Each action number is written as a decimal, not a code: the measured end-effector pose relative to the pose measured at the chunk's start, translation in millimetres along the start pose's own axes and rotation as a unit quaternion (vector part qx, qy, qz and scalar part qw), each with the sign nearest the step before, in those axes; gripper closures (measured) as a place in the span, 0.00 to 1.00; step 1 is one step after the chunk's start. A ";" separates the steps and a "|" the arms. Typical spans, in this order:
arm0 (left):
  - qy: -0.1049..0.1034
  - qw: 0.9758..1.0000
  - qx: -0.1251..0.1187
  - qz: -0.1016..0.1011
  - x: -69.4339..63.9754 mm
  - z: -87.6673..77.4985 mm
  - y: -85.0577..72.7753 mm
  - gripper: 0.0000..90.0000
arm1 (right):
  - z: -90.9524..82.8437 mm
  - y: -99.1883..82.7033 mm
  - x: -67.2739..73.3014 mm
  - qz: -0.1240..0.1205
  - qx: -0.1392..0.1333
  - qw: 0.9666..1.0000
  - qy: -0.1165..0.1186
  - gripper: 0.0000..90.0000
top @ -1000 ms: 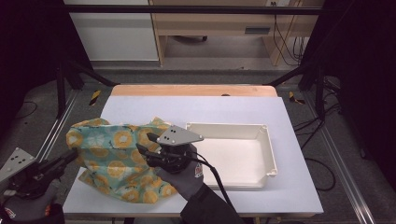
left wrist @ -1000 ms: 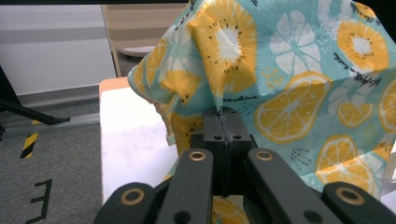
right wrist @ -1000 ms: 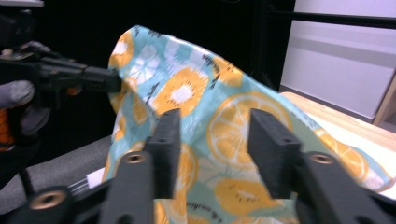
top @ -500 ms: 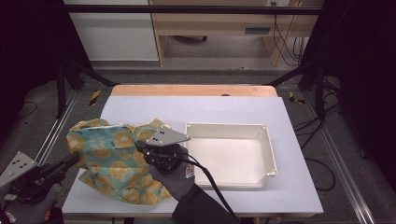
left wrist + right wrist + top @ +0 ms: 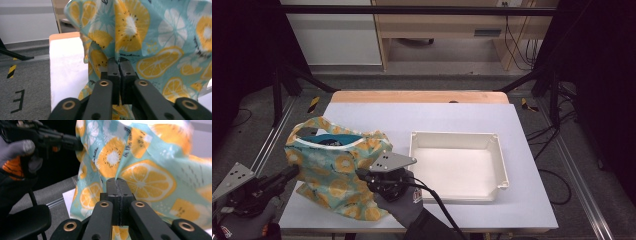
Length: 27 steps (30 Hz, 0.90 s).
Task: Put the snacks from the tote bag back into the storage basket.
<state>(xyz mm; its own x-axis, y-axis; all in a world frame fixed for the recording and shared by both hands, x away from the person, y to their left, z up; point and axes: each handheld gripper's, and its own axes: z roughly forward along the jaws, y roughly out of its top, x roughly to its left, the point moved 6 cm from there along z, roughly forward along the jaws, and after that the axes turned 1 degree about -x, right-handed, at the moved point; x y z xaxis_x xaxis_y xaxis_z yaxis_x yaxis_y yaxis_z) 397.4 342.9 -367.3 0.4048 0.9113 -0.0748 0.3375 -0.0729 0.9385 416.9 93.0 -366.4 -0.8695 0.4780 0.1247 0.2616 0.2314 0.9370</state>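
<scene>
Left gripper (image 5: 292,172) held low at the table's left edge, jaws pinched together. Right gripper (image 5: 360,173) in a gloved hand (image 5: 404,205), jaws likewise closed, pointing left.

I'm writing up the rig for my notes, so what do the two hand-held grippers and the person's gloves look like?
Each hand-held gripper, left and right, is black with a grey three-cornered plate on top. In the gripper views the two black jaws show brass-coloured rivets. A black cable trails from the right one. The hands wear grey gloves with orange and black patches; the sleeve is dark.
</scene>
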 end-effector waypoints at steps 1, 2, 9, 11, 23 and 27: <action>0.002 1.000 -0.002 -0.002 1.2 -0.8 0.7 0.94 | 1.3 -1.5 0.4 -0.001 0.003 1.000 0.001 1.00; 0.003 1.000 -0.005 -0.004 2.2 -2.0 1.7 0.91 | 2.5 -2.8 0.7 -0.001 0.006 1.000 0.000 1.00; 0.017 0.999 -0.051 0.003 2.2 -15.1 17.2 0.72 | 6.5 -7.6 -0.4 -0.002 0.012 1.000 -0.003 1.00; 0.018 0.998 -0.055 0.002 2.6 -13.8 20.5 0.67 | 7.4 -8.6 0.5 -0.002 0.014 1.000 -0.002 1.00; 0.026 1.000 -0.015 0.007 5.0 5.6 17.0 1.00 | 12.8 -12.3 7.1 -0.009 0.021 1.000 0.013 0.99; 0.025 1.000 -0.016 0.004 6.6 4.0 16.6 1.00 | 7.3 -9.2 3.0 -0.007 0.013 1.000 0.010 0.90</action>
<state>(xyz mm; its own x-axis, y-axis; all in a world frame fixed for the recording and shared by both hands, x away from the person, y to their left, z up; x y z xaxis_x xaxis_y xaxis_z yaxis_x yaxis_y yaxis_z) 409.1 346.0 -353.6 0.3645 0.9297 -0.0520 0.3076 -0.0675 0.9491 414.9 98.5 -377.0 -0.8817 0.4567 0.1180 0.2592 0.2601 0.9301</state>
